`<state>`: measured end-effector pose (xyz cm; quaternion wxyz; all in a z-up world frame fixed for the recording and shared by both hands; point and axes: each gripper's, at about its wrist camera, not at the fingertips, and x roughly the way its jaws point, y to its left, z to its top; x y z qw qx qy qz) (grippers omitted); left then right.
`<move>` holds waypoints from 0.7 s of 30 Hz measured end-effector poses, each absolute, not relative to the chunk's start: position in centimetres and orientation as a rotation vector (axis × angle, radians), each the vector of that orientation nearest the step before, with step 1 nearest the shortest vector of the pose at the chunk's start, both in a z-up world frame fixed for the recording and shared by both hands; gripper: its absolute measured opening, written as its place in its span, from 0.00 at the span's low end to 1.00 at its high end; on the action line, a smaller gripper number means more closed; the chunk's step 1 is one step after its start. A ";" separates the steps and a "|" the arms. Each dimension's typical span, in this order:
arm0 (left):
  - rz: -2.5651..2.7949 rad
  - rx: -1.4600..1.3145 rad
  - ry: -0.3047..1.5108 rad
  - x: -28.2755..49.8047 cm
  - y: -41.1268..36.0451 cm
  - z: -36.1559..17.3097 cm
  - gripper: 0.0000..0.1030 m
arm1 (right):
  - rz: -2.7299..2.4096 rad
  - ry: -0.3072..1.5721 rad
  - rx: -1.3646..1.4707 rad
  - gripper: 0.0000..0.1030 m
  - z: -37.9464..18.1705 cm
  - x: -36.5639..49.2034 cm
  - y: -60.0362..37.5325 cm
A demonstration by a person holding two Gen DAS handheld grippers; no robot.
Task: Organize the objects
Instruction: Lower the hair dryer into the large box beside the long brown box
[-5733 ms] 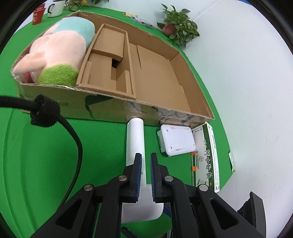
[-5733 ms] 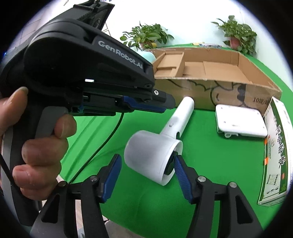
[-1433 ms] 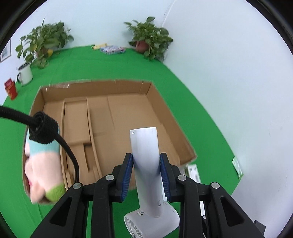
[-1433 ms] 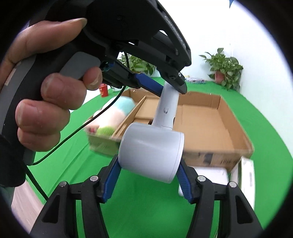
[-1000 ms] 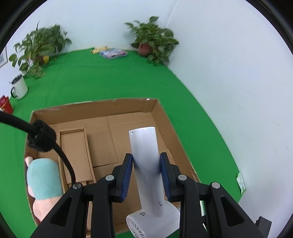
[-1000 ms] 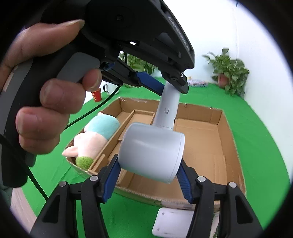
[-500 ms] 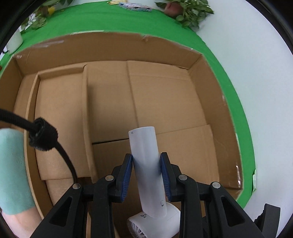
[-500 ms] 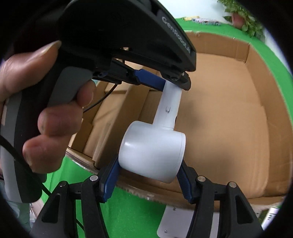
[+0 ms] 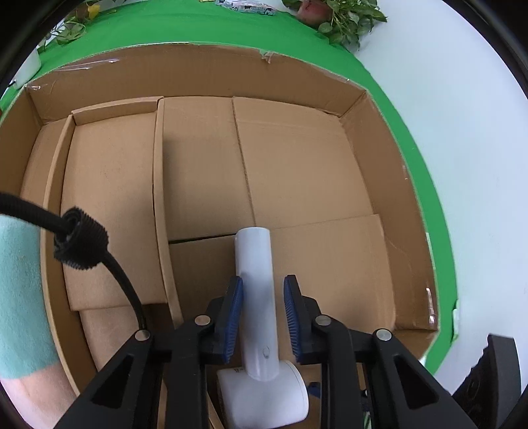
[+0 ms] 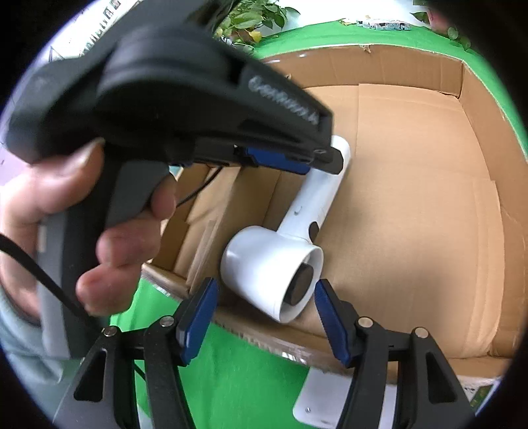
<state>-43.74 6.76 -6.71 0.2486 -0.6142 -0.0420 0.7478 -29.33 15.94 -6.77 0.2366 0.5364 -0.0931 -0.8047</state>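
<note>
A white hair dryer [image 9: 255,297] lies on the floor of the big cardboard box [image 9: 297,76], handle pointing to the far wall. My left gripper [image 9: 263,313] is open, its blue pads on either side of the handle with a gap on each side. In the right wrist view the dryer's round head [image 10: 270,274] rests near the box's front wall [image 10: 264,333]. My right gripper [image 10: 265,316] is open, its pads apart from the head on both sides. The left gripper's body [image 10: 198,99] is above the dryer handle [image 10: 316,194].
A cardboard insert tray [image 9: 109,198] fills the box's left part, beside a pink and teal plush toy [image 9: 19,297]. A white flat device [image 10: 323,399] lies on the green cloth in front of the box. Potted plants [image 9: 336,16] stand at the back.
Both grippers have opened and let go of the hair dryer, which now lies on the box floor. The dryer's head has rolled so that its open end faces my right gripper.
</note>
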 end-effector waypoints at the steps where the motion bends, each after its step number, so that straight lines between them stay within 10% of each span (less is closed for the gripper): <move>1: 2.037 -1.667 -0.127 -43.6 6.5 -6.4 0.22 | -2.208 -0.263 1.463 0.59 -6.6 -29.1 16.3; 10: 2.119 -1.563 -0.133 -42.9 3.9 -2.7 0.22 | -2.252 -0.480 1.452 0.57 -7.2 -29.9 19.8; 21: 2.198 -1.510 -0.129 -41.6 1.3 -1.3 0.23 | -2.280 -0.368 1.584 0.30 -7.4 -34.1 16.3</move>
